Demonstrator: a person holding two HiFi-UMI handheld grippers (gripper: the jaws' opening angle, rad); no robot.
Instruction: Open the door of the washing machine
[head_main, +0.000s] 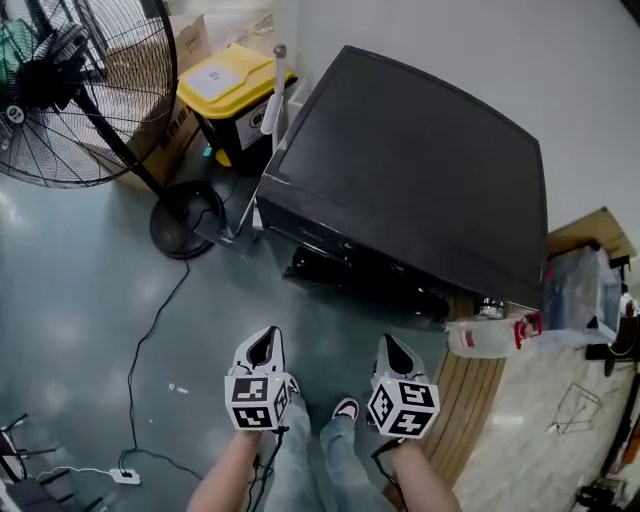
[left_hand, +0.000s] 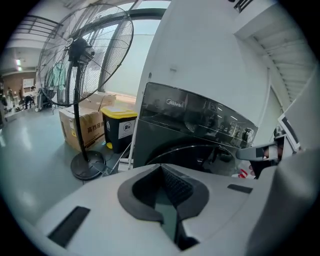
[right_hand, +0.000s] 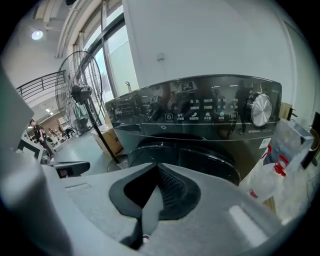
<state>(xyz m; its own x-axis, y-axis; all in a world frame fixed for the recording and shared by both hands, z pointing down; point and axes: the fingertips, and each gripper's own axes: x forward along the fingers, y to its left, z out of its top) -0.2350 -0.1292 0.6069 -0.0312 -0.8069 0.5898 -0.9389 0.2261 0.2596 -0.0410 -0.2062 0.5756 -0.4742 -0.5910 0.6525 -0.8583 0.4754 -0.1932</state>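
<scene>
While both hang shut and empty, the left tongs and right tongs point at the dark grey front-loading washing machine. It stands at the far edge of the grey floor, against the white wall, with its round door closed.

The head view looks steeply down onto the top of the glossy dark grey washing machine, with the left white gripper and the right white gripper at the bottom edge. Each gripper view looks along its own jaws, low down and near the machine's front, the left one from further left. All three views share the machine and the black pedestal fan.
</scene>
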